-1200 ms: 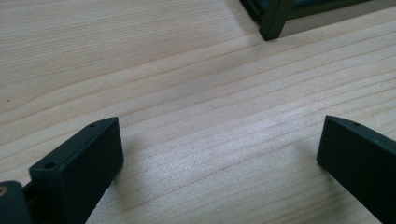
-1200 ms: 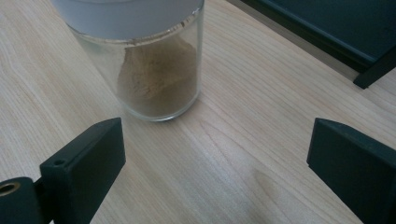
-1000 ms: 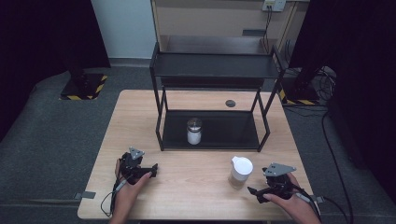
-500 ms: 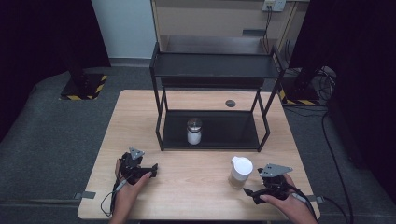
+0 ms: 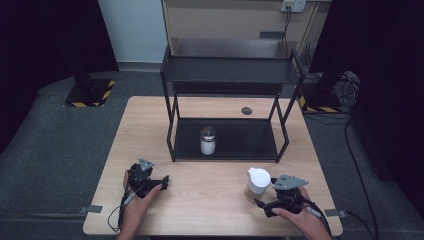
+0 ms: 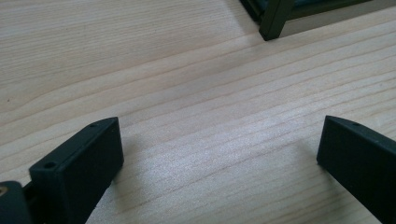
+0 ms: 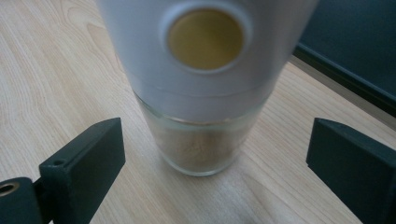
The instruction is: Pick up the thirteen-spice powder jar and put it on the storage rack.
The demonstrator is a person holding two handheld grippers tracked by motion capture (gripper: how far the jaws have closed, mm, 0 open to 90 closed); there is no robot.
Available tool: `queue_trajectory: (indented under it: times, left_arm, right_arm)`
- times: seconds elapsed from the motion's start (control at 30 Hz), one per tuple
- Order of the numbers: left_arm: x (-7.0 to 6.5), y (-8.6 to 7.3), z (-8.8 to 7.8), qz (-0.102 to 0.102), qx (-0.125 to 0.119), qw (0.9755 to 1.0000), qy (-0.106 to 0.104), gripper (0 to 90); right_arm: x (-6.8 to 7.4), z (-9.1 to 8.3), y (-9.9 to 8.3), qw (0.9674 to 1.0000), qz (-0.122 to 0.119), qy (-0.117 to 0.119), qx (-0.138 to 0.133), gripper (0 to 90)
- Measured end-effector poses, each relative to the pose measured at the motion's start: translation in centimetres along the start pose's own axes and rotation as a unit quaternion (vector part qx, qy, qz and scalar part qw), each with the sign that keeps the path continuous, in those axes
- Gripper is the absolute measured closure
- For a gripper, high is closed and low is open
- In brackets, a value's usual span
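A glass jar (image 5: 257, 183) with a white cap and a brownish filling stands on the table at the front right. My right gripper (image 5: 260, 203) lies just right of it, low over the wood. In the right gripper view the jar (image 7: 201, 149) stands close, between the wide-apart jaws of my right gripper (image 7: 215, 140), and neither pad touches it. My left gripper (image 5: 164, 182) rests at the front left, open. Only bare wood lies between the jaws of my left gripper (image 6: 219, 140). A second jar (image 5: 207, 140) with a silver lid stands on the lower tier of the black rack (image 5: 230, 72).
The two-tier black rack takes up the middle and back of the wooden table (image 5: 210, 210); one of its feet (image 6: 275, 18) shows ahead of the left gripper. A small dark disc (image 5: 246, 110) lies on the table behind the rack. Grey floor surrounds the table.
My right gripper has edged left, closer to the white-capped jar. The left gripper has kept still.
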State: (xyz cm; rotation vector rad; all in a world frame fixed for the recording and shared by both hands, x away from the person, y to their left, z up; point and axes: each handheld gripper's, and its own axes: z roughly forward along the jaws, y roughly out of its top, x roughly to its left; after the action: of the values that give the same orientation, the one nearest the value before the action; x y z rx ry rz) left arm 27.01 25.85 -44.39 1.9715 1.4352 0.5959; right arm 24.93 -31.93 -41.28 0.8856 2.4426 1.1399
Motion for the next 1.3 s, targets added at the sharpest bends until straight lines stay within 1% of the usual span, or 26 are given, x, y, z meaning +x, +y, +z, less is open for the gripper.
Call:
queue_trajectory:
  times: [0.17, 0.33, 0.57, 0.97, 1.3]
  left_arm:
    - [0.00, 0.00, 0.00, 0.000, 0.000, 1.0000, 0.000, 0.0]
    - [0.00, 0.00, 0.00, 0.000, 0.000, 1.0000, 0.000, 0.0]
    - [0.00, 0.00, 0.00, 0.000, 0.000, 1.0000, 0.000, 0.0]
    - [0.00, 0.00, 0.00, 0.000, 0.000, 1.0000, 0.000, 0.0]
    - [0.00, 0.00, 0.00, 0.000, 0.000, 1.0000, 0.000, 0.0]
  right_arm:
    - [0.38, 0.43, -0.02, 1.0000, -0.003, -0.003, -0.004, 5.0]
    - [0.60, 0.57, -0.25, 0.9998, 0.005, -0.012, -0.016, 5.4]
    - [0.73, 0.62, -0.45, 0.9994, 0.009, -0.018, -0.027, 6.2]
    - [0.75, 0.91, -0.64, 0.9988, 0.023, -0.019, -0.039, 9.5]
    - [0.93, 1.09, -0.62, 0.9986, 0.022, -0.018, -0.044, 13.5]
